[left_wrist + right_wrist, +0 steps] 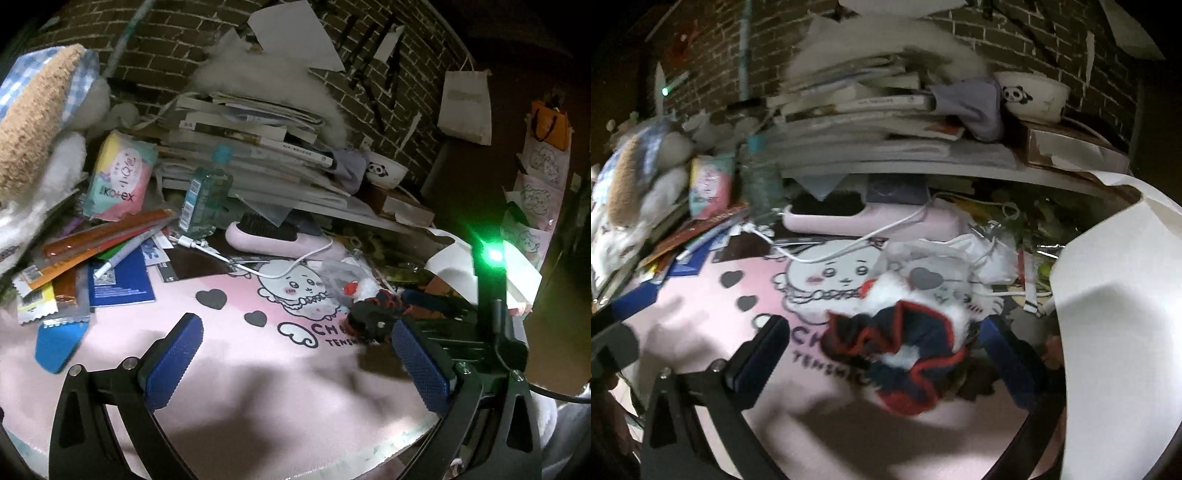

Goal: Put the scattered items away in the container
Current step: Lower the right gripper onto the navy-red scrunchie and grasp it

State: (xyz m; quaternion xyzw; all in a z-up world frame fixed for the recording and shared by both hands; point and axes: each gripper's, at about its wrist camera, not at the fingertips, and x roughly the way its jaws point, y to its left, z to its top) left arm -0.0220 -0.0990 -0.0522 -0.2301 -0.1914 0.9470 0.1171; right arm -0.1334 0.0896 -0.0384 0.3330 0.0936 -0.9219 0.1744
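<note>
**Both grippers wide open over the pink mat**

Fingers of the left gripper stand wide apart with nothing between them, hovering above the bare near part of the pink mat. Blue pads face each other across the gap.

Spread just as wide, the right gripper frames a navy-and-red cloth, a crumpled piece with white fluff, lying on the mat between its fingers. Neither finger clearly presses it; the view is blurred, so contact on the right side cannot be told. In the left view the same cloth shows just past the left gripper's right finger, beside the other gripper's black frame and its green light.

A white container rises at the right edge of the right view, close beside the cloth.

Further back lie a white cable, a pink brush, a blue bottle, a Kotex pack, and snack packets beside a blue booklet. A stack of books rises behind them, with a panda bowl to its right, before a brick wall.
</note>
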